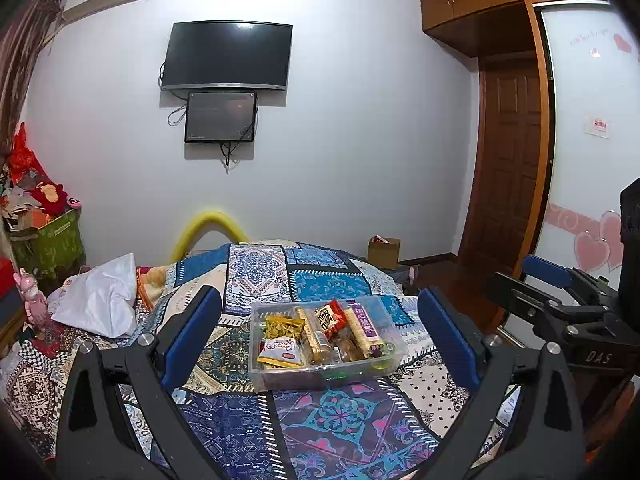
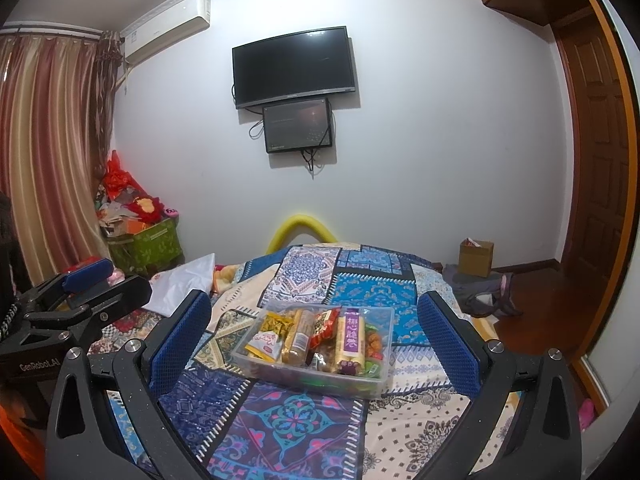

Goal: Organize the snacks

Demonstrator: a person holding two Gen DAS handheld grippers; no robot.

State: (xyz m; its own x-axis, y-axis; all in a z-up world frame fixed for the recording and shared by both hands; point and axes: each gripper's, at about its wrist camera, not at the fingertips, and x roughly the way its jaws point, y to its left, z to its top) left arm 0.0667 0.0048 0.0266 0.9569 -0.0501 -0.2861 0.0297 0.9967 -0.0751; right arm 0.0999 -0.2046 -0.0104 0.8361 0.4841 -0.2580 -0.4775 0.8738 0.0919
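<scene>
A clear plastic box (image 1: pixel 384 364) (image 2: pixel 382 380) sits on the patterned quilt, filled with several wrapped snacks. Among them are a purple-labelled roll (image 1: pixel 365 326) (image 2: pixel 351 340), a red packet (image 1: pixel 330 317) (image 2: pixel 323 326), a golden roll (image 1: pixel 314 340) (image 2: pixel 298 336), a yellow bag (image 1: pixel 282 325) (image 2: pixel 276 322) and a white-and-red packet (image 1: pixel 280 350) (image 2: pixel 265 342). My left gripper (image 1: pixel 320 328) is open, held back from the box, its blue pads framing it. My right gripper (image 2: pixel 316 334) is open too, likewise framing the box from the right side. Each gripper shows at the edge of the other's view.
The quilt (image 1: pixel 332 424) (image 2: pixel 296 420) covers a bed with a white bag (image 1: pixel 100 300) (image 2: pixel 184 284) at its left. A green bin of clutter (image 1: pixel 52 240) (image 2: pixel 148 244), a cardboard box (image 1: pixel 384 252) (image 2: pixel 476 258), wall screens (image 1: pixel 228 56) and a wooden door (image 1: pixel 508 160) surround it.
</scene>
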